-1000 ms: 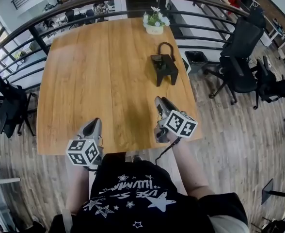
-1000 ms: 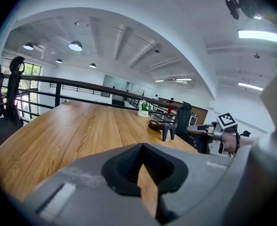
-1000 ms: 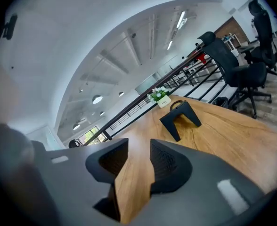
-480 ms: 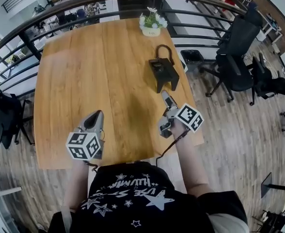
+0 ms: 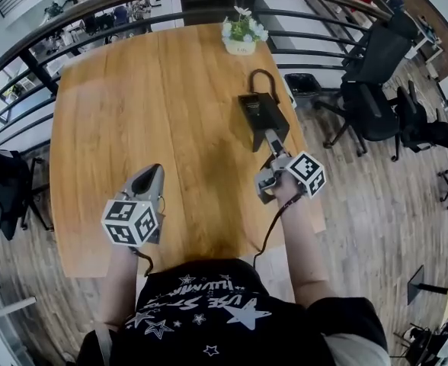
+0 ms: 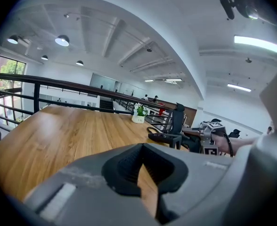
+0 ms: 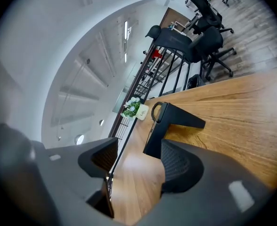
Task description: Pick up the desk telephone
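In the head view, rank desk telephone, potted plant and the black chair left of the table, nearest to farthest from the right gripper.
1. Desk telephone, just ahead of the right gripper.
2. Potted plant, at the far edge of the table.
3. Black chair, beyond the table's left side.

On a wooden table [image 5: 148, 113], a black desk telephone [image 5: 260, 117] is placed toward the right side. A small flower pot [image 5: 241, 40] is set near the far edge.

- Table [image 5: 132, 128] was smooth wood with visible grain and a light sheen.
- Desk telephone [image 5: 260, 113] was matt black plastic.
- Right gripper [image 5: 273, 139] was matt grey plastic, with ribbed black pads [image 7: 178, 166].
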Demonstrator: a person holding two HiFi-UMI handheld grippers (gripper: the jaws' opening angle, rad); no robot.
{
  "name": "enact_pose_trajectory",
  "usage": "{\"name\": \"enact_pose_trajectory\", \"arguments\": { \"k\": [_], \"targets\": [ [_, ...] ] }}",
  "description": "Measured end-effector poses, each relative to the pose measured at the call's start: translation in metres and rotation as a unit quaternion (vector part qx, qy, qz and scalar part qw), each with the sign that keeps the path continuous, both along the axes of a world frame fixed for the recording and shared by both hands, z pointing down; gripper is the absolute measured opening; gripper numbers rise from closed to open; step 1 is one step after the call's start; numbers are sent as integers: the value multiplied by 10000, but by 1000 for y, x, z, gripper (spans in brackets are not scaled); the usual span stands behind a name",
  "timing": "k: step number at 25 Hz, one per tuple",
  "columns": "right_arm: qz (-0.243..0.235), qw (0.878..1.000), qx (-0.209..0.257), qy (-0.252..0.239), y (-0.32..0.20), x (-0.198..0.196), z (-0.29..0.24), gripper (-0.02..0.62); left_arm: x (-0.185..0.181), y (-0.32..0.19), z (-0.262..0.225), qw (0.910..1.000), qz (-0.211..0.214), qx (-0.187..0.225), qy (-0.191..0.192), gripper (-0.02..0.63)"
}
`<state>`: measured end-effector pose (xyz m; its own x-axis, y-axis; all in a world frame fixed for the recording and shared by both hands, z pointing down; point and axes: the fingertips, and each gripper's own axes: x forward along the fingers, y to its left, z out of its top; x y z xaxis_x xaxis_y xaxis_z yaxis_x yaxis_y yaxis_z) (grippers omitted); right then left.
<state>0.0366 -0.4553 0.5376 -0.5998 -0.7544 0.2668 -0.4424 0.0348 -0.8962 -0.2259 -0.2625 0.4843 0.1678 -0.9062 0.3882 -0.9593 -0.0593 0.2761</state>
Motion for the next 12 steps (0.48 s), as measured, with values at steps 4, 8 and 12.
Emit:
{"name": "enact_pose_trajectory", "arguments": {
  "k": [4,8,12],
  "targets": [
    [141,9997,-187,0,-9,-5,11,288,-8,-6,12,9998,43,-153,77,2],
    [260,9991,-309,85,-20,-3,21,288,-7,-12,20,9995,155,-239,110,2],
    [398,9984,-404,24,-33,-1,31,288,-4,-17,28,9990,247,-313,193,2]
  ]
}}
